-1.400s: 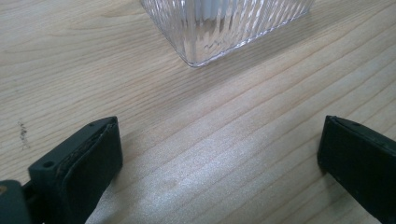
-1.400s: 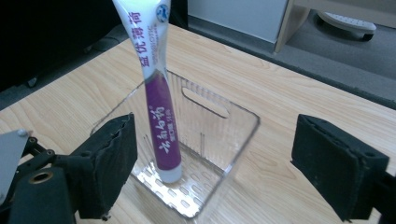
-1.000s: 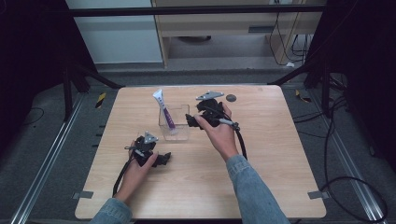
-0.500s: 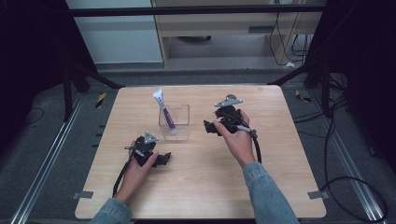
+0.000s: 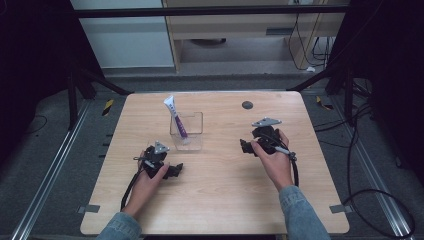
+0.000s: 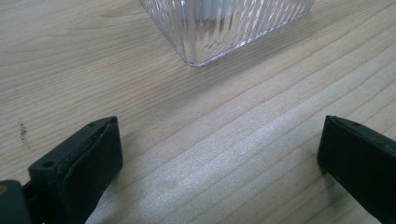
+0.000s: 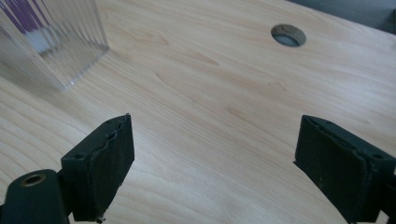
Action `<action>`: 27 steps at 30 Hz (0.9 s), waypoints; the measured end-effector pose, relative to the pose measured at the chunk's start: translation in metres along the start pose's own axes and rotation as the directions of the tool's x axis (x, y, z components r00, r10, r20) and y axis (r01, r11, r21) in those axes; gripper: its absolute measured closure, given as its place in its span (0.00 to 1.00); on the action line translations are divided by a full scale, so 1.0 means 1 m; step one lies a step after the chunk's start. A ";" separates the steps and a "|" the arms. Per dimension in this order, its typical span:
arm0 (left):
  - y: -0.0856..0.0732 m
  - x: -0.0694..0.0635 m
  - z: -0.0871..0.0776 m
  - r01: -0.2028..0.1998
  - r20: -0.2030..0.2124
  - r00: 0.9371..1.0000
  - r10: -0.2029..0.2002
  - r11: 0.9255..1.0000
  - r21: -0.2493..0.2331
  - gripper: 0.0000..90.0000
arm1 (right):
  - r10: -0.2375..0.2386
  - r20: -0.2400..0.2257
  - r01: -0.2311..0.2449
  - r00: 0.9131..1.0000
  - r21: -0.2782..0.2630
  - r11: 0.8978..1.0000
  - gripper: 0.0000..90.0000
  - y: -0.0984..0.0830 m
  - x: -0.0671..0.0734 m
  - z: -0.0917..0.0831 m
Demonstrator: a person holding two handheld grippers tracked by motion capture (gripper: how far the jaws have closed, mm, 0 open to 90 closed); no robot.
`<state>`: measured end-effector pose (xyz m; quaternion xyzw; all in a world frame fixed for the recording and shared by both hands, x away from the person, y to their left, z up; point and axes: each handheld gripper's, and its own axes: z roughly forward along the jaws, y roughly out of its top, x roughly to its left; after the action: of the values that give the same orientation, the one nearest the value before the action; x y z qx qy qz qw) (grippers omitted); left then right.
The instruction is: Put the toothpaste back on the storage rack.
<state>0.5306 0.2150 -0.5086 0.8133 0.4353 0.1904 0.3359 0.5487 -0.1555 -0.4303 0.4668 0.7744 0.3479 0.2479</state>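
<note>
Tube (image 5: 176,118) upright in container (image 5: 193,142)

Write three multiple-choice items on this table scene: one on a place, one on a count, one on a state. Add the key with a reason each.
1. Where is the white and purple tube?
A. Flat on the wooden table
B. Standing tilted in the clear ribbed plastic container
C. Between the right gripper's jaws

2. How many tubes are in the container?
A. One
B. Two
C. Three

3. How do the jaws of the left gripper and the right gripper stand?
A. Both shut
B. Left shut, right open
C. Both open and empty

Key: 1 B, the tube leans out of the container in the high view. 2 A, a single tube rises from it. 3 C, each gripper view shows bare wood between wide jaws.
</note>
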 end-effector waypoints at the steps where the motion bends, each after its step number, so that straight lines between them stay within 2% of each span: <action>1: 0.000 0.000 0.000 -0.001 0.000 1.000 0.001 1.000 0.001 0.00 | 0.002 0.005 -0.002 1.000 0.004 1.000 0.13 -0.003 -0.002 -0.001; 14: 0.000 0.000 0.000 -0.002 0.000 1.000 0.002 1.000 0.002 0.00 | 0.013 0.045 -0.015 0.999 0.041 0.999 0.13 -0.033 -0.027 -0.007; 27: 0.000 0.000 0.000 -0.002 -0.001 1.000 0.002 1.000 0.002 0.00 | 0.031 0.077 -0.037 0.997 0.072 0.997 0.13 -0.054 -0.042 -0.005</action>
<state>0.5306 0.2152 -0.5085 0.8139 0.4348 0.1905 0.3349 0.5337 -0.2116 -0.4659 0.5015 0.7687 0.3053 0.2536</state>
